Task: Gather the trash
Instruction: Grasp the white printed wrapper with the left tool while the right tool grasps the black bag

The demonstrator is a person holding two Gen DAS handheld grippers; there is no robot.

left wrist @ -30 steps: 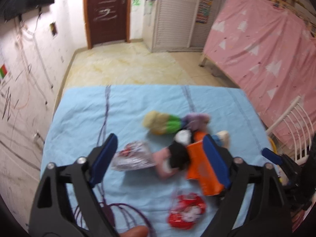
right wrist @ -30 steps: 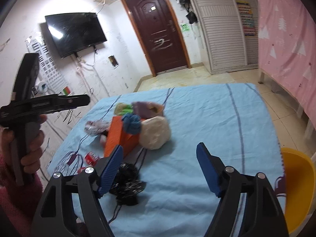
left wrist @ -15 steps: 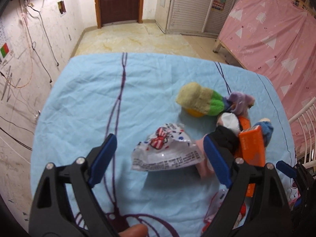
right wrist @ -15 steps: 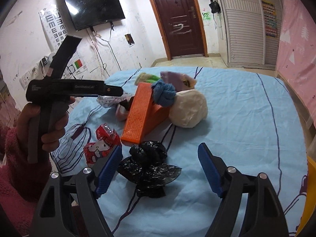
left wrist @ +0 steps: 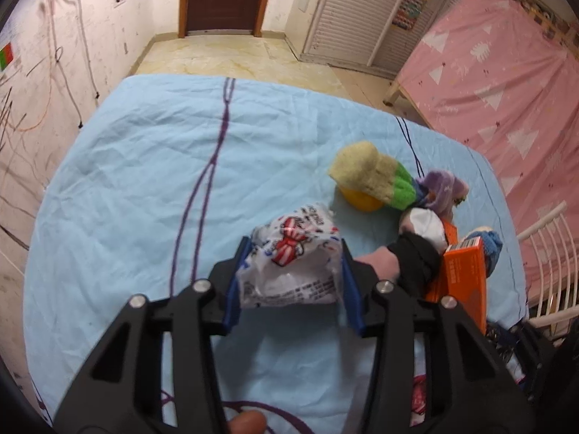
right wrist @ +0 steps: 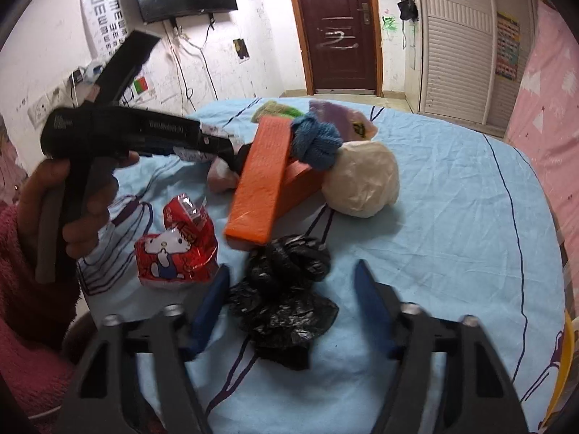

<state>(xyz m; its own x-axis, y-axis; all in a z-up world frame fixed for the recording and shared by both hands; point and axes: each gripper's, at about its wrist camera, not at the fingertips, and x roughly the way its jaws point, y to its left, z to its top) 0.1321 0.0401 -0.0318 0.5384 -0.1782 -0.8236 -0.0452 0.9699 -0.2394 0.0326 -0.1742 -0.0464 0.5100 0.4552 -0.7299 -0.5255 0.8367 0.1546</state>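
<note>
- Blue bedsheet (left wrist: 137, 166) carries everything, trash mixed among socks around an orange box (right wrist: 262, 177).
- Left gripper (left wrist: 291, 282) is closing; its pads press a crinkled white snack wrapper (left wrist: 293, 264), just left of the box.
- Right gripper (right wrist: 289, 311) is closing around a black plastic bag (right wrist: 286, 293) before the box, pads apparently not yet touching.
- Red wrapper (right wrist: 177, 249) lies untouched; the bag's underside is hidden.

Soft indoor light, fisheye-bent edges, slight motion blur.
</note>
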